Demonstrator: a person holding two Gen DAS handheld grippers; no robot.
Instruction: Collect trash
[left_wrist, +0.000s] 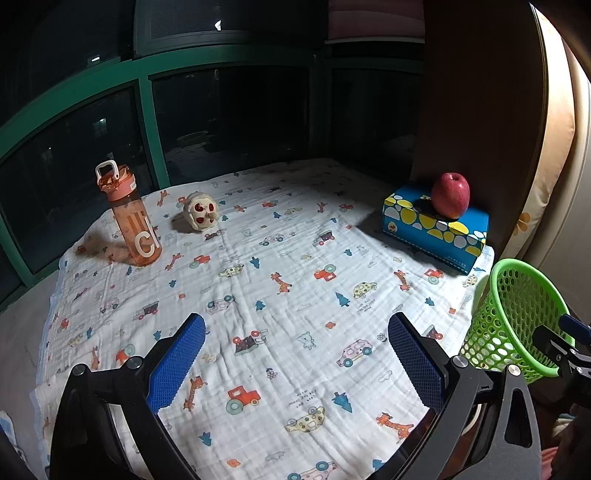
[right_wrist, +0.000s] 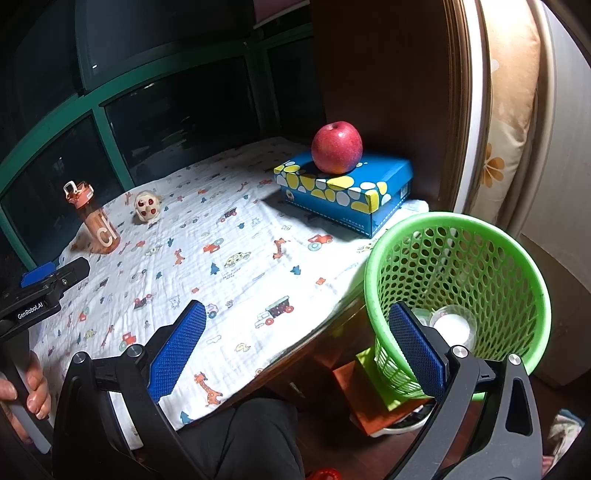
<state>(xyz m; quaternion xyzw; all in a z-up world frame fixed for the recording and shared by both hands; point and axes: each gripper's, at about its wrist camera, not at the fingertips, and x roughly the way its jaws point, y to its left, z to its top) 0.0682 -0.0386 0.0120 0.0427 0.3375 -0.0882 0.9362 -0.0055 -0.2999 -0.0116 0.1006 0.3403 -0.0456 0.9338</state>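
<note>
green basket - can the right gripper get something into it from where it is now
Probably yes. The right gripper is open and holds nothing, and the green basket stands just off the table's edge right ahead of its right finger, mouth unobstructed. Some clear plastic trash already lies at its bottom.

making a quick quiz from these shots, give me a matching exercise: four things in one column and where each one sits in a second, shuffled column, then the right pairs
Things
1. apple
2. bottle
3. basket
4. clear cups

Places
A. inside the basket, at its bottom
B. on top of the blue box
C. beside the table's right edge, off the cloth
D. upright on the cloth's far left, near the window

Pairs: 1-B, 2-D, 3-C, 4-A
</note>
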